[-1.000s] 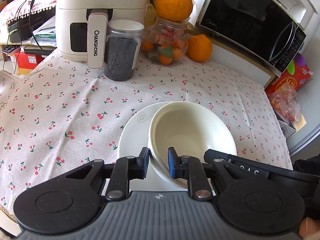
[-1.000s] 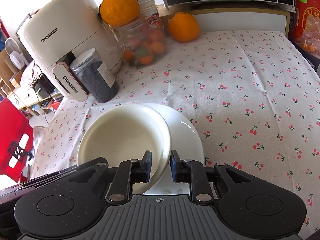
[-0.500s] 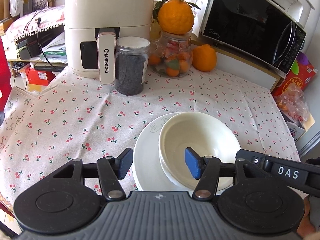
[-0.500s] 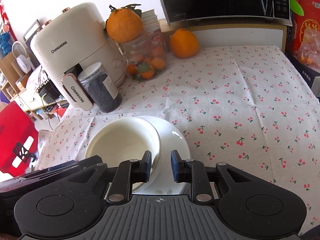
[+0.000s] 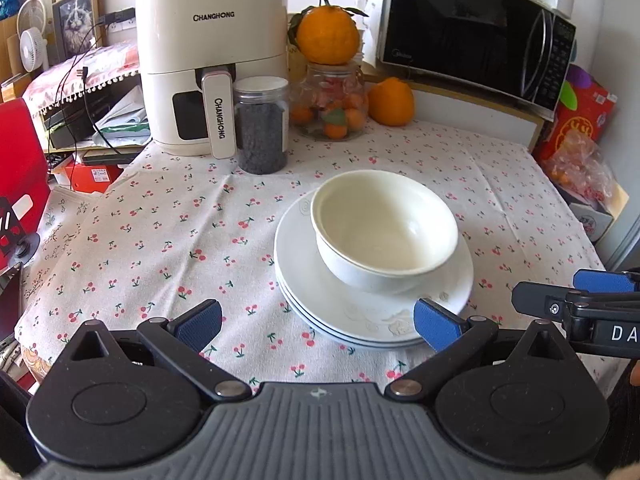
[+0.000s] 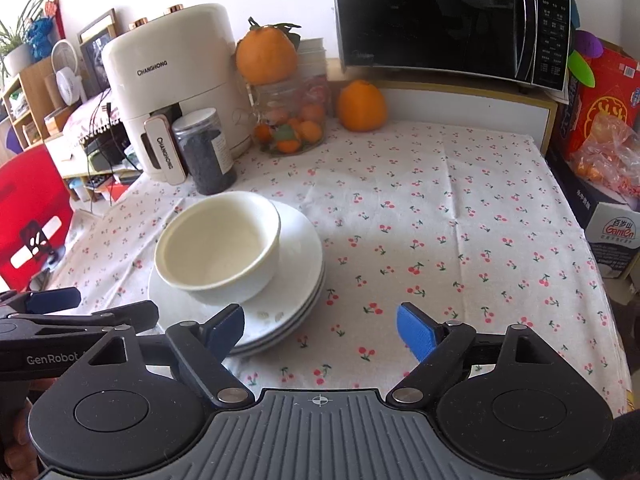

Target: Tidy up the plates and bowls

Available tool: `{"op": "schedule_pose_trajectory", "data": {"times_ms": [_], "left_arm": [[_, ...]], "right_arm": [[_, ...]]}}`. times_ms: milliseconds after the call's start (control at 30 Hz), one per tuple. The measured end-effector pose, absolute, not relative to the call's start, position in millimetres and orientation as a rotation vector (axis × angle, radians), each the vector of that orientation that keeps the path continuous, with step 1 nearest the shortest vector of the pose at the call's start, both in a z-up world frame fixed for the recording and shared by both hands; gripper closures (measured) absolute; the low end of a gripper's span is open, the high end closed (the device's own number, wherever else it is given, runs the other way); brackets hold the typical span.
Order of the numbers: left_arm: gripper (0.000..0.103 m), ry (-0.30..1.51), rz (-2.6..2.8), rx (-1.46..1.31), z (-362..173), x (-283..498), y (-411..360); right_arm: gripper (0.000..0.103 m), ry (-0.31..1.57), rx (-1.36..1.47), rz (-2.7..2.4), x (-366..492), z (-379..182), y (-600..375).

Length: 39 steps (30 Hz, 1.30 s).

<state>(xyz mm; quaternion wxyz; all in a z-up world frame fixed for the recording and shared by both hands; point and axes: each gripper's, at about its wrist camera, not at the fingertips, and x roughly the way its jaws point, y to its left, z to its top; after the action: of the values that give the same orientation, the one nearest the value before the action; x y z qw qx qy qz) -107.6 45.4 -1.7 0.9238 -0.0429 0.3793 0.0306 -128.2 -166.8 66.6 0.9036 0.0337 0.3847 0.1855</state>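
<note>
Tablecloth (image 6: pixel 440 208) bare right of plates (image 6: pixel 296 292), bowl (image 6: pixel 218 248).

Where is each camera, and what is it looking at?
Left wrist: on the left gripper, jaws opening and empty, looking down at the bowl on the plates; the right gripper pokes in.
Right wrist: on the right gripper, opening too, empty; bowl sits left.
Both show the bowl, plates and air fryer.

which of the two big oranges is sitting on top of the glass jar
The leafy orange, perched on the glass jar. The other orange sits on the tablecloth, right of the jar in the left view.
</note>
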Motion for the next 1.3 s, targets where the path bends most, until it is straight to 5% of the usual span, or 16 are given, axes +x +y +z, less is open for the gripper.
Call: {"op": "schedule_pose_trajectory", "data": {"times_ms": [333, 1300], "left_arm": [[0.000, 0.837, 0.028, -0.076, -15, -115, 36], [0.001, 0.835, 0.019, -0.042, -18, -111, 32]], "right_arm": [[0.008, 0.846, 0.018, 0.363, -146, 51, -172], [0.008, 0.878, 0.017, 0.341, -139, 45, -170]]}}
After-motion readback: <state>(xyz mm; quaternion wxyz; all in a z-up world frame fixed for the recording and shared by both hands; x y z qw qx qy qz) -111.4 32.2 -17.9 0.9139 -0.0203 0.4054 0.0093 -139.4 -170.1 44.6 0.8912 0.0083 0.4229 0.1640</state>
